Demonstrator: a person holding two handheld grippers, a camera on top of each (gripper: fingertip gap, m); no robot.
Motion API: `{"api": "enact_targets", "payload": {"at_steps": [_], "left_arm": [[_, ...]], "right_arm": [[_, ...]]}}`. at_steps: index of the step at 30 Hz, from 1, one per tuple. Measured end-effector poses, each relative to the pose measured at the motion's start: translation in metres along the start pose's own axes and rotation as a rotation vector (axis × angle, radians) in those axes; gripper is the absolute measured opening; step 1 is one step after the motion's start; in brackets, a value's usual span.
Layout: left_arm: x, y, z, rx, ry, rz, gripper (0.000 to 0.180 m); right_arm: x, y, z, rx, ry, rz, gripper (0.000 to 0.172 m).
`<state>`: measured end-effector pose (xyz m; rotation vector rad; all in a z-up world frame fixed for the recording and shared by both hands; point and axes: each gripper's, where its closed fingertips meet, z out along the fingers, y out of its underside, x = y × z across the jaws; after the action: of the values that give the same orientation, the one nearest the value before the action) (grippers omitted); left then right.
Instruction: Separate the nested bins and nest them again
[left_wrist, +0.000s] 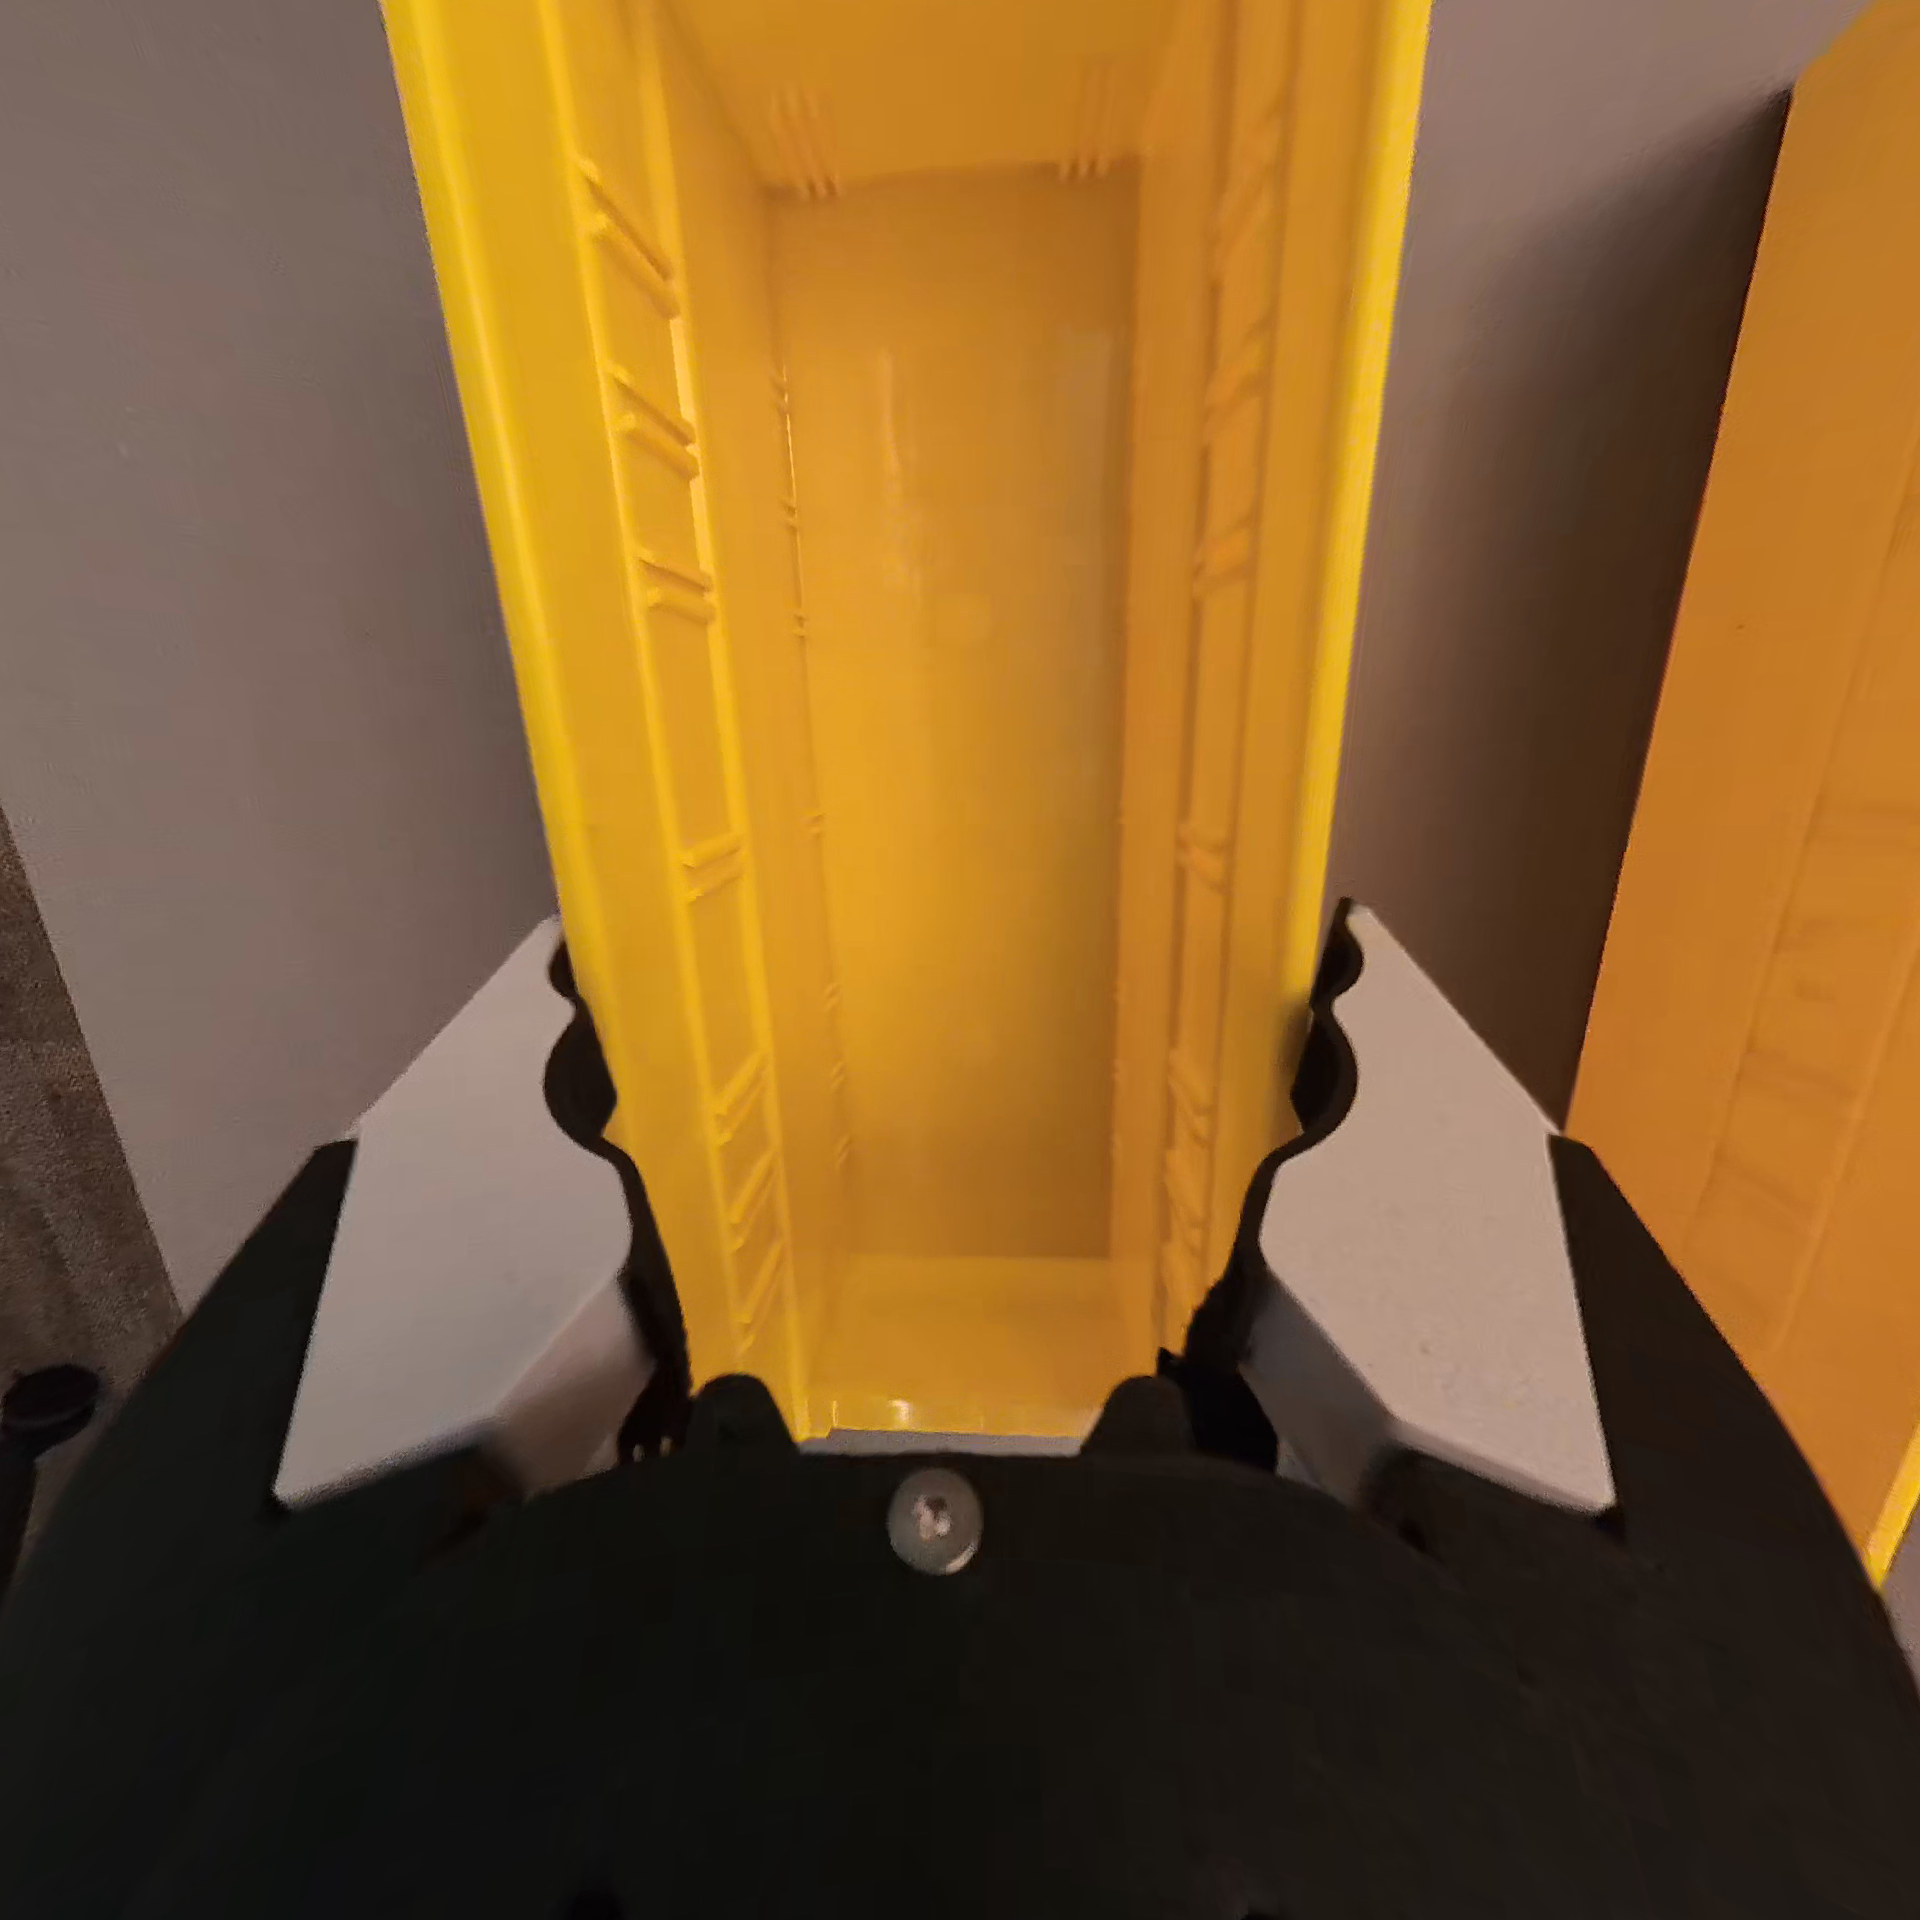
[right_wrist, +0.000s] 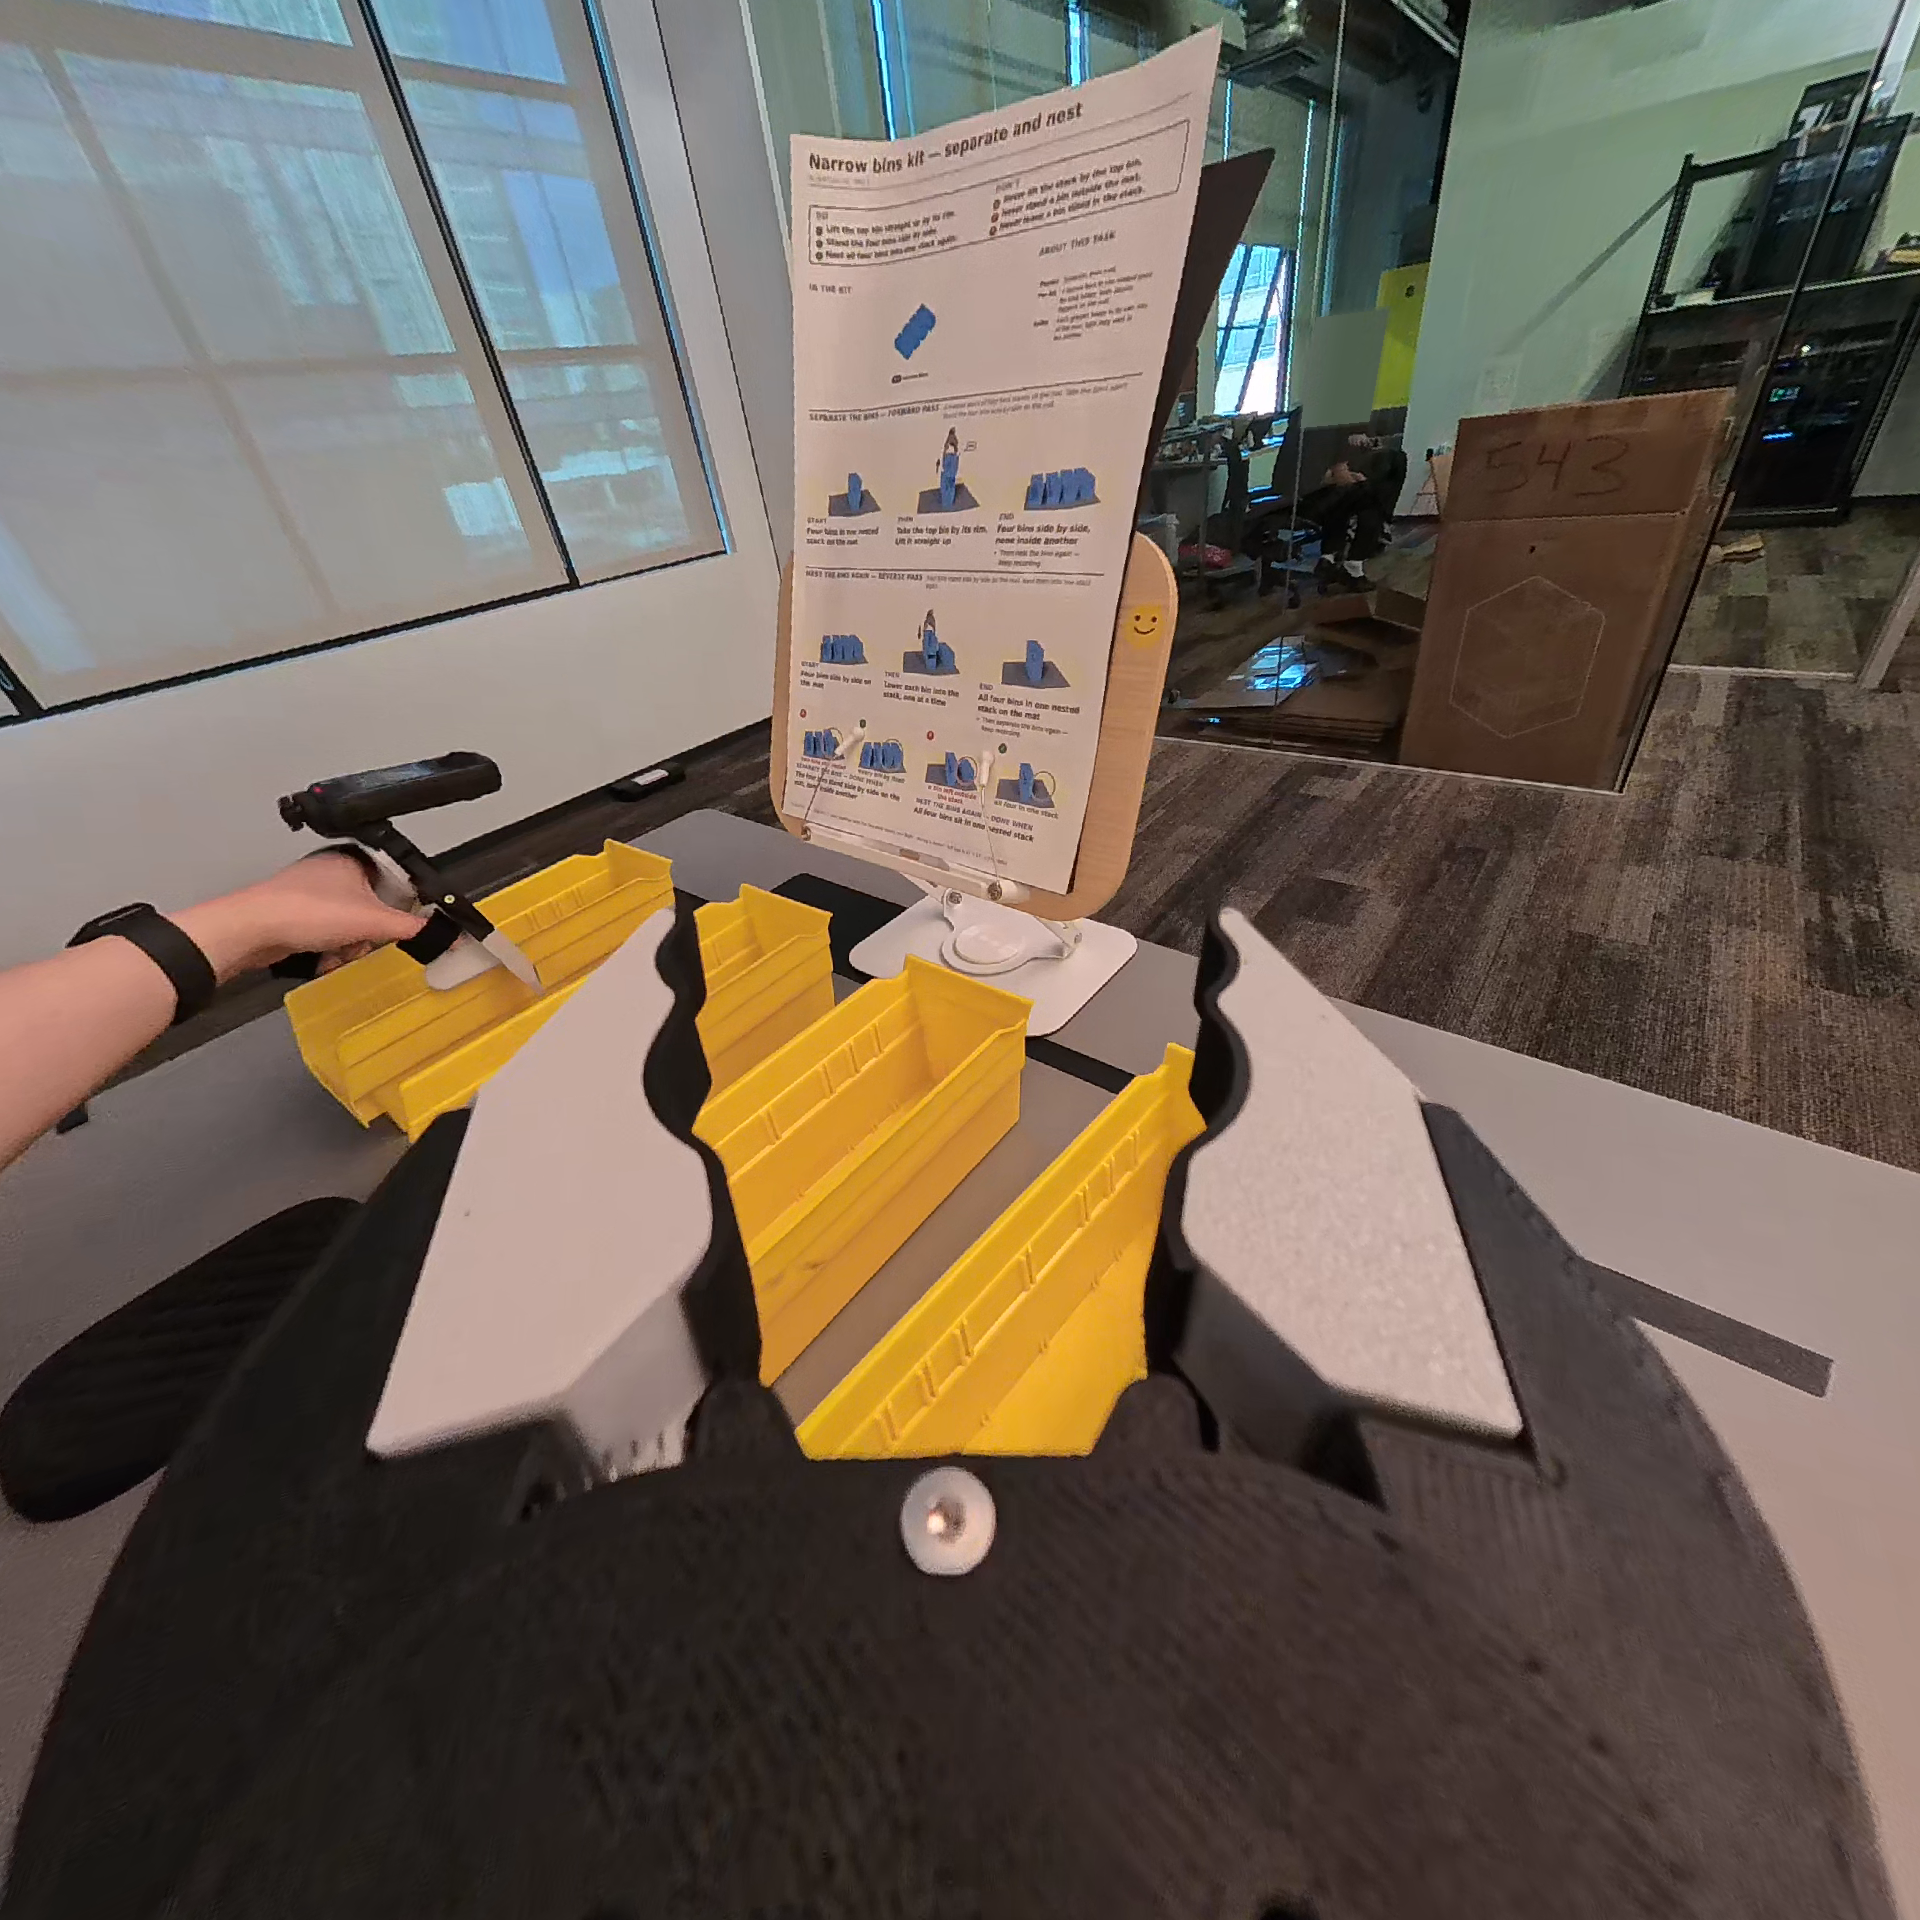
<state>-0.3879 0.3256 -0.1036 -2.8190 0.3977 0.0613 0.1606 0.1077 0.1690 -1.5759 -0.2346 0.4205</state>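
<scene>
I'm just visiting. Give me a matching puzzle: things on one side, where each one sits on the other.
Things:
1 yellow bins
2 instruction sheet
3 cardboard box
4 black wristband

Places:
a on the floor
b around a person's wrist
c on the grey table
d upright on a stand

Pairs: 1-c, 2-d, 3-a, 4-b

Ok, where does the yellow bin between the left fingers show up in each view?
Left wrist view: yellow bin fills the centre, running up from between the fingers.
Right wrist view: far left, on the table.
Shared landmark: the left gripper at that bin.
</scene>
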Motion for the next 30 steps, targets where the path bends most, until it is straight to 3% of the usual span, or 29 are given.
{"api": "enact_targets", "payload": {"at_steps": [5,10,15,22,30], "left_arm": [[-0.001,0.000,-0.003,-0.017,-0.007,-0.003,0.119],[-0.003,0.001,-0.004,-0.035,-0.017,-0.021,0.112],[-0.006,0.001,-0.013,-0.052,-0.044,-0.024,0.109],[-0.004,-0.002,-0.045,-0.066,-0.050,-0.017,0.104],[0.016,-0.013,-0.107,-0.047,-0.055,-0.056,0.105]], "right_arm": [[0.008,0.003,0.008,-0.008,0.034,0.000,0.094],[0.050,-0.033,-0.004,0.229,0.356,-0.103,0.092],[0.077,-0.042,-0.026,0.317,0.572,-0.102,0.083],[0.088,-0.025,-0.011,0.240,0.543,-0.067,0.082],[0.093,-0.011,0.003,0.199,0.458,0.011,0.082]]}}
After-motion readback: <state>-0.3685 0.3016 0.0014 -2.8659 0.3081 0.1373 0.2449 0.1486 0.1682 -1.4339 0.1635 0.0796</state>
